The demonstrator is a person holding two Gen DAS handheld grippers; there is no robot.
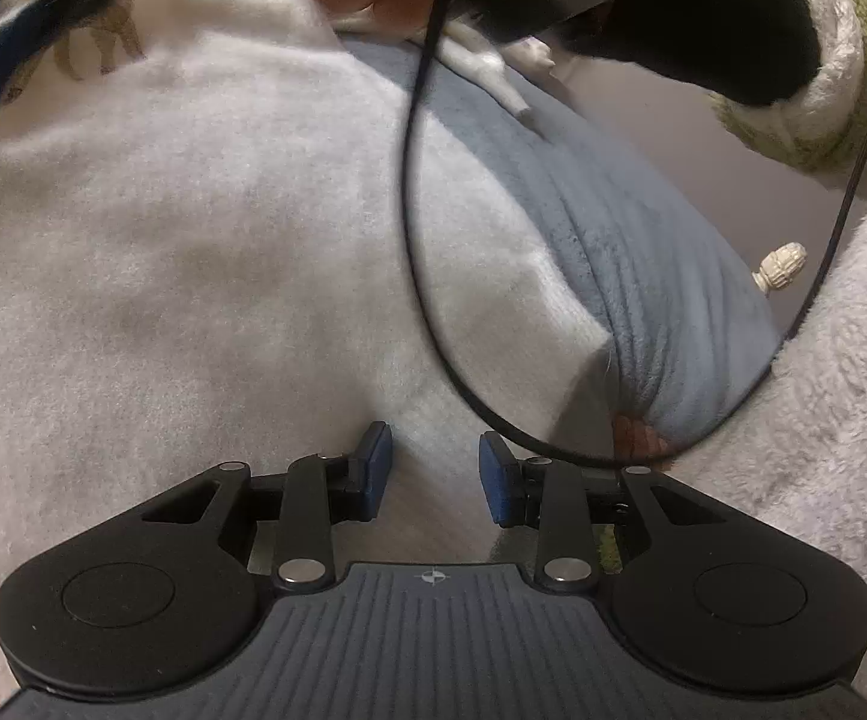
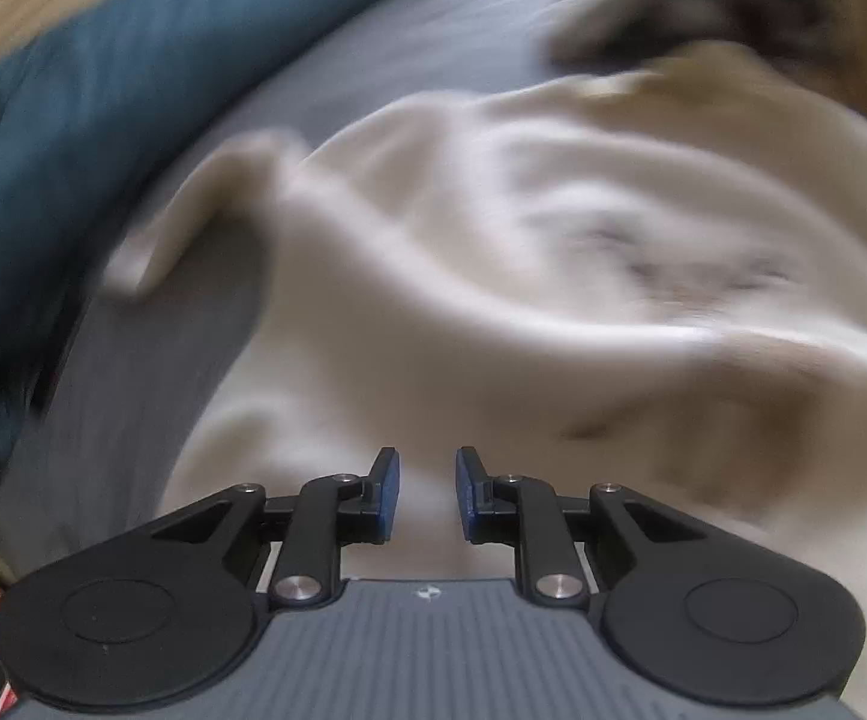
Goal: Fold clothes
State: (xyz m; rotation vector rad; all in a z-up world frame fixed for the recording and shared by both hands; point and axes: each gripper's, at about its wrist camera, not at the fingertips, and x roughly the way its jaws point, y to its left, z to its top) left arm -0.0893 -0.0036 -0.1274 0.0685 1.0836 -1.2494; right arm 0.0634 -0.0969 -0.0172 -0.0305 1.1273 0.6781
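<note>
One white fleece garment (image 1: 193, 252) lies spread on the grey bedsheet (image 2: 133, 372), filling most of the left wrist view; a tan printed motif (image 1: 97, 42) shows near its far edge. The left gripper (image 1: 435, 474) hovers low over this garment, its two blue-padded fingers (image 1: 376, 468) standing apart with white fleece showing in the gap, neither pad visibly pressing on it; released. One pale blue ribbed cloth (image 1: 643, 276) lies under the garment's right edge; one black cable (image 1: 415, 180) loops across both. One drawstring tip (image 1: 784, 267) rests on the surface beyond. The right gripper (image 2: 427, 492) is over the same cream-white garment (image 2: 493, 240), seen blurred; its two fingers (image 2: 386, 492) are parted narrowly, nothing clamped. One teal blanket (image 2: 43, 138) lies at the left; a fluffy sleeve (image 1: 823, 420) occupies the right.
</note>
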